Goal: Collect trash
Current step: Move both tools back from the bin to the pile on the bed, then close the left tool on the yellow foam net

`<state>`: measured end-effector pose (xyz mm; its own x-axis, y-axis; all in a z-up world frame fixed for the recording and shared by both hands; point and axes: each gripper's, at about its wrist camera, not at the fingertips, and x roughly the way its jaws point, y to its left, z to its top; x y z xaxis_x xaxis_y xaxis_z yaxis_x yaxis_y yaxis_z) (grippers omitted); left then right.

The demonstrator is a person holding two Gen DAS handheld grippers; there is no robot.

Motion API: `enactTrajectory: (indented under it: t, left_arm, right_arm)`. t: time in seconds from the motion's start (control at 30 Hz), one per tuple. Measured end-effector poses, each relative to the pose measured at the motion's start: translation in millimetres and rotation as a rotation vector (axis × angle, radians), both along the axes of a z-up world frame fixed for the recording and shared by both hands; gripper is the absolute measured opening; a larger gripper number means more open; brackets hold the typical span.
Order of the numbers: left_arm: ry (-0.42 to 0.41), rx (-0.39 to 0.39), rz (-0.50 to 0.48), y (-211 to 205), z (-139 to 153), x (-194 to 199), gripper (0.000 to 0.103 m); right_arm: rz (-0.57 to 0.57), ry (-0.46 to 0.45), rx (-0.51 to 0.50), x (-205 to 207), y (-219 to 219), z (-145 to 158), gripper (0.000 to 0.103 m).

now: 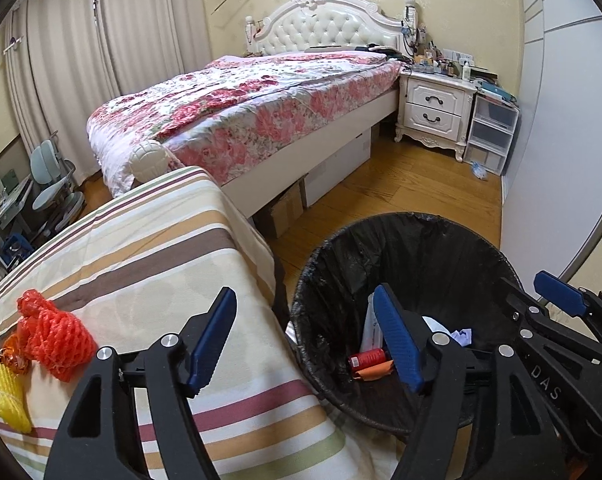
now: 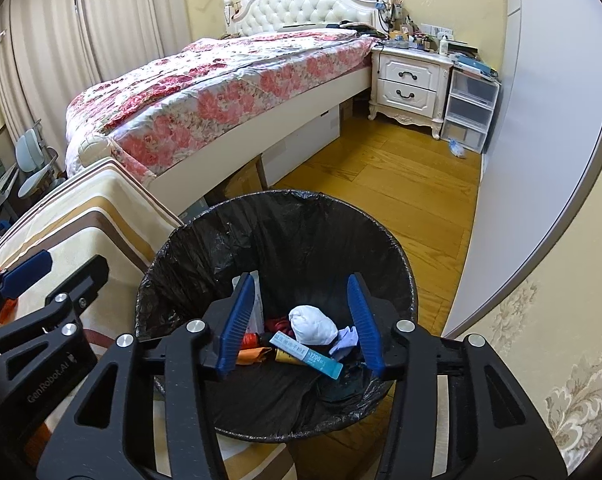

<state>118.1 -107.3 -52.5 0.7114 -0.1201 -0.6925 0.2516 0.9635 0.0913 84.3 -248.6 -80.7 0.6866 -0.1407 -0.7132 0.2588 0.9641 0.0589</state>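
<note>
Both jaws hang spread and empty: the right gripper (image 2: pixel 301 324) over the black-lined round wastebasket (image 2: pixel 393 256), the left gripper (image 1: pixel 305 344) beside it. Left of its jaws lies the orange foam-net wrapper (image 1: pixel 55 340) on the striped cloth (image 1: pixel 149 248); swing there and straddle it squarely before clamping.

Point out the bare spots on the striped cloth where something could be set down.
The striped cloth is bare between the orange net and the edge beside the trash bin. Its near-left corner is crowded: orange net and yellow net.
</note>
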Motion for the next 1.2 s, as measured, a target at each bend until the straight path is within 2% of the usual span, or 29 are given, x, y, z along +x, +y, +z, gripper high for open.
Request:
enactTrajectory:
  t: [0.3,0.6,0.9,1.2]
  left_arm:
    - [0.008,0.006,0.100,53,4,-17,0.070]
    - [0.021,0.005,0.229,124,2,-43,0.070]
    - [-0.023,0.014,0.359,187,12,-66,0.070]
    - [-0.033,-0.006,0.494,245,9,-82,0.071]
  right_arm:
    - [0.046,-0.001,0.025,-8,27,4,0.058]
    - [0.205,0.020,0.022,-10,99,2,0.063]
    - [0.350,0.038,0.005,-14,169,0,0.064]
    - [0.463,0.060,-0.026,-12,226,-2,0.065]
